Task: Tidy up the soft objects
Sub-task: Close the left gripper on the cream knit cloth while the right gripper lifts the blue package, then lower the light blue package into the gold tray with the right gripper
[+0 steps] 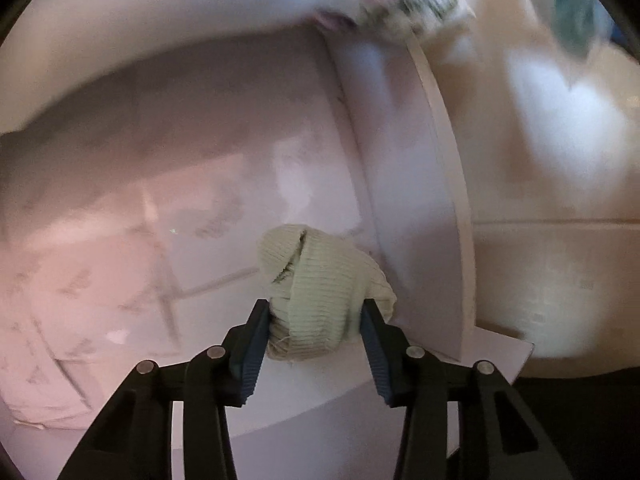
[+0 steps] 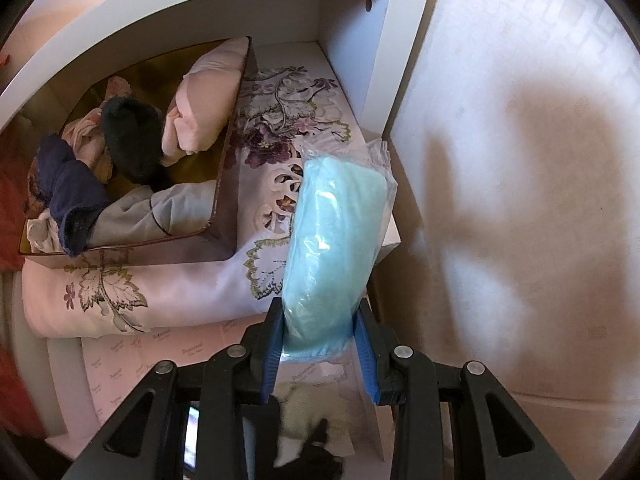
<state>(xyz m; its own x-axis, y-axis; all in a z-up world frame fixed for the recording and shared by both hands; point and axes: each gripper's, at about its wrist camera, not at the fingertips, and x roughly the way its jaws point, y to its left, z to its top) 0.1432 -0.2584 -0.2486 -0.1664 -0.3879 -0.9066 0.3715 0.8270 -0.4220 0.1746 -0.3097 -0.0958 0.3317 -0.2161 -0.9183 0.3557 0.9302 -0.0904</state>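
Left claw (image 1: 314, 330) grasps green knit roll (image 1: 320, 292), probably over a shelf; right claw (image 2: 318, 338) clamps bagged blue cloth (image 2: 334, 256). Lower fully before releasing.

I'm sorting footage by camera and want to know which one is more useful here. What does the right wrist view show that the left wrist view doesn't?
Only the right wrist view shows the right gripper clamping a bagged blue towel, a box of rolled clothes and a floral folded cloth.

Only the left wrist view shows the left gripper around a pale green knit roll, beside a white divider panel.

Both show white shelving and a gripper pointing downward.
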